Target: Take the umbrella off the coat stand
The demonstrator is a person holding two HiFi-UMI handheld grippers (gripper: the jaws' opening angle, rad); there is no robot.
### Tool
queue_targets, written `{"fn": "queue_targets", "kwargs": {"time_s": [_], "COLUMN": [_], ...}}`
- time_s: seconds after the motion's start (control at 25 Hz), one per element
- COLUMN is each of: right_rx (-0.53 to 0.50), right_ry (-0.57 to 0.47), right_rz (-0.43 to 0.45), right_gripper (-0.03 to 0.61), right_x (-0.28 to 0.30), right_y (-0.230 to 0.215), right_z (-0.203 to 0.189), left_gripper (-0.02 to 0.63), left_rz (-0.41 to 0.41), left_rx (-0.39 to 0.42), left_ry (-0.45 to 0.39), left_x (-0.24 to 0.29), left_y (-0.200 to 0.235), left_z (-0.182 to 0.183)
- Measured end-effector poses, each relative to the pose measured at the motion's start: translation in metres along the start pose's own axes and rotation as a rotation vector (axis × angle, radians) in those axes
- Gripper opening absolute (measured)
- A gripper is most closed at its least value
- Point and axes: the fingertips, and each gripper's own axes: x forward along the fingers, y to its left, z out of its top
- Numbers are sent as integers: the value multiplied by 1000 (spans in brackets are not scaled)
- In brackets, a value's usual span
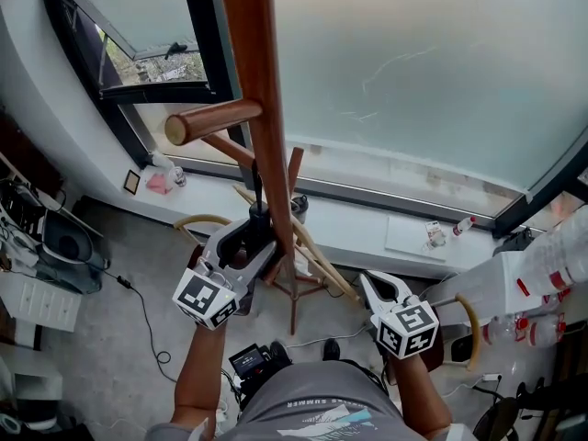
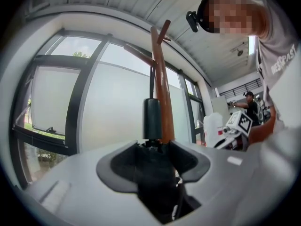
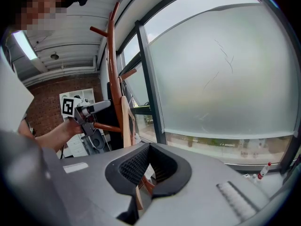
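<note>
Umbrella point(image 2: 153, 182), black and folded, is resting against coat stand point(image 1: 262, 81) beside frosted window point(image 1: 413, 72), above grey floor point(image 1: 147, 255). Left gripper point(image 1: 255, 230) is clamping it, jaws fairly wide. Right gripper point(image 3: 149, 166) is gaping, empty.

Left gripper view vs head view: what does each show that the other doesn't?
Only the left gripper view: a close look at the left claw shut on the black umbrella, the umbrella's cylindrical end upright beside the pole, and a second person far back.
Only the head view: the stand's feet, the floor, the windowsill with a small bottle.
Both: the wooden coat stand, the umbrella in the left claw, the empty right claw, the frosted window.
</note>
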Motion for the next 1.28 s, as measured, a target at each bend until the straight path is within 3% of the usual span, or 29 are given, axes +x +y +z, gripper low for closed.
{"fn": "queue_targets", "kwargs": {"time_s": [0.24, 0.48, 1.28], "right_rx": [-8, -21, -61], "right_ry": [-10, -17, -63], "right_rz": [-1, 10, 53], "right_gripper": [2, 2, 2], "right_x": [-3, -3, -17], "right_y": [-8, -8, 7], "right_z": [6, 13, 28], "left_gripper": [175, 170, 169], "left_rz": [16, 50, 162], "left_rx": [15, -1, 102], "left_ry": [25, -29, -115], "left_x": [-6, -19, -65], "left_y": [2, 8, 14], "left_z": [2, 23, 90]}}
